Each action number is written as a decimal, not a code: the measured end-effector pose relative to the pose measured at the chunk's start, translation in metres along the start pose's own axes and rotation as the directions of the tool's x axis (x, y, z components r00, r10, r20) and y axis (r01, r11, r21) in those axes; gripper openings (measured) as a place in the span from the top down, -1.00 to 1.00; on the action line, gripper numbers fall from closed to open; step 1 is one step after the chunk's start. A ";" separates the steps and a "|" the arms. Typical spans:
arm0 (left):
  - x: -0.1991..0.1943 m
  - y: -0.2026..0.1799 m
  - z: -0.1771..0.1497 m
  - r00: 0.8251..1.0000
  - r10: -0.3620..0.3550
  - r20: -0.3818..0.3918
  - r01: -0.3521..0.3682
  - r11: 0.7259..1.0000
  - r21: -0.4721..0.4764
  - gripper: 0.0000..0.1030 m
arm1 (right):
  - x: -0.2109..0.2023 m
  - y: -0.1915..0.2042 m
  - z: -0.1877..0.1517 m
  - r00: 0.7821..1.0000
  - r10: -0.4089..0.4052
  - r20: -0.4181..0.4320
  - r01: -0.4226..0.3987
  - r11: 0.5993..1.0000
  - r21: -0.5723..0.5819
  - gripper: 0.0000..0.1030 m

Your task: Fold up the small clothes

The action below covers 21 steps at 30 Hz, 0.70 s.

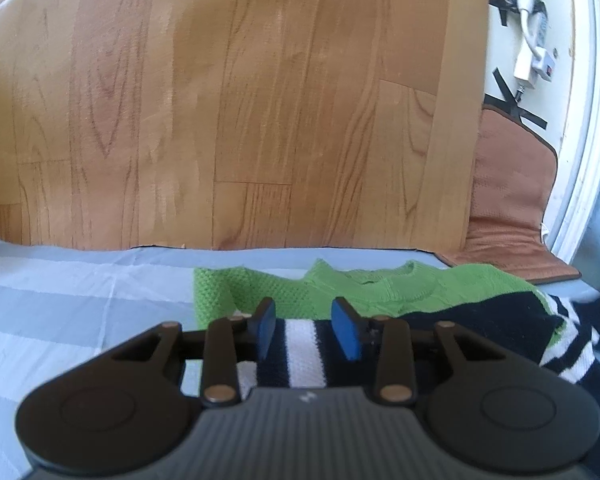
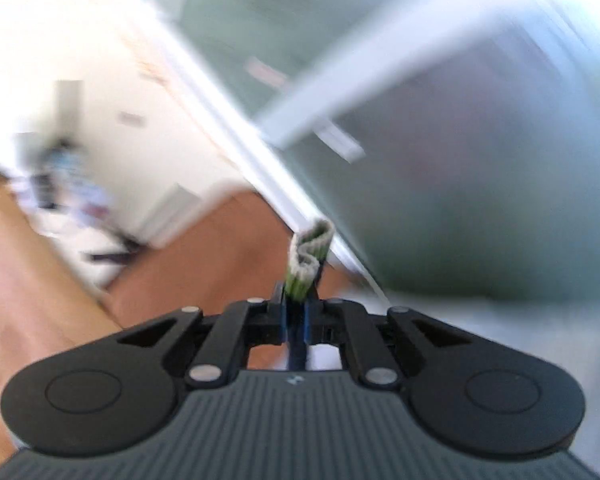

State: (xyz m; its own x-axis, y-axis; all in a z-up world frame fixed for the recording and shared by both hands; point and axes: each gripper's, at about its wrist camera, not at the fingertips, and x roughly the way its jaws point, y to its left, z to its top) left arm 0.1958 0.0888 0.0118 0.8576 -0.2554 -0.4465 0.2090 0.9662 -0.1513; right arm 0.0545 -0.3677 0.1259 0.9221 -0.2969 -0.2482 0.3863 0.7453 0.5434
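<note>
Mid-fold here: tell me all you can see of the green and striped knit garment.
The knit garment is small, bright green in an open, bumpy stitch, with a black-and-white striped part nearer the camera. It lies rumpled and partly doubled over on a pale blue-grey striped cloth. The left gripper sits over the stripes, pads apart. The right gripper is shut on a ribbed green edge, bunched above its pads.

You have a wood-grain floor (image 1: 220,100) ahead. A brown mat (image 1: 512,200) lies by the white door frame (image 1: 584,140), near a white power strip (image 1: 528,64)
</note>
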 end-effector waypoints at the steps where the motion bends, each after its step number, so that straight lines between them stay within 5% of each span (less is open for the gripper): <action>1: 0.000 0.001 0.001 1.000 -0.002 0.001 0.002 1.000 -0.007 0.37 | 0.003 0.024 0.010 0.999 0.052 0.005 -0.051 0.997 -0.062 0.80; 6: -0.006 0.017 0.008 0.999 -0.040 0.024 0.042 0.995 -0.096 0.31 | 0.037 0.131 -0.009 0.953 0.238 -0.187 -0.283 0.922 -0.266 0.80; 9: -0.012 0.037 0.015 0.997 -0.060 0.049 0.068 0.981 -0.182 0.30 | 0.053 0.192 -0.054 0.887 0.327 -0.325 -0.428 0.847 -0.315 0.80; 11: -0.017 0.051 0.019 0.996 -0.064 0.064 0.077 0.970 -0.233 0.30 | 0.054 0.226 -0.089 0.824 0.382 -0.418 -0.524 0.793 -0.310 0.80; 15: -0.020 0.075 0.024 0.994 -0.065 0.083 0.088 0.949 -0.302 0.30 | 0.063 0.278 -0.181 0.666 0.377 -0.644 -0.668 0.686 -0.289 0.71; 18: -0.015 0.087 0.022 0.994 -0.086 0.064 0.103 0.932 -0.349 0.29 | 0.077 0.281 -0.240 0.446 0.274 -0.852 -0.737 0.652 -0.177 0.58; 19: -0.012 0.088 0.021 0.995 -0.087 0.054 0.101 0.930 -0.352 0.29 | 0.081 0.277 -0.242 0.428 0.251 -0.868 -0.731 0.661 -0.169 0.57; 20: -0.010 0.086 0.021 0.995 -0.090 0.043 0.099 0.933 -0.347 0.29 | 0.084 0.268 -0.234 0.452 0.264 -0.852 -0.721 0.670 -0.175 0.56; 21: -0.008 0.084 0.020 0.995 -0.095 0.038 0.102 0.936 -0.337 0.29 | 0.086 0.255 -0.217 0.502 0.288 -0.816 -0.706 0.682 -0.193 0.49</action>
State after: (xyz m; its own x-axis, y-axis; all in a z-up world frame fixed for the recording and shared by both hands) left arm 0.2158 0.1724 0.0204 0.8511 -0.3445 -0.3962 0.1250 0.8659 -0.4844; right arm 0.2269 -0.0736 0.0693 0.5547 0.5527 -0.6219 -0.3920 0.8329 0.3906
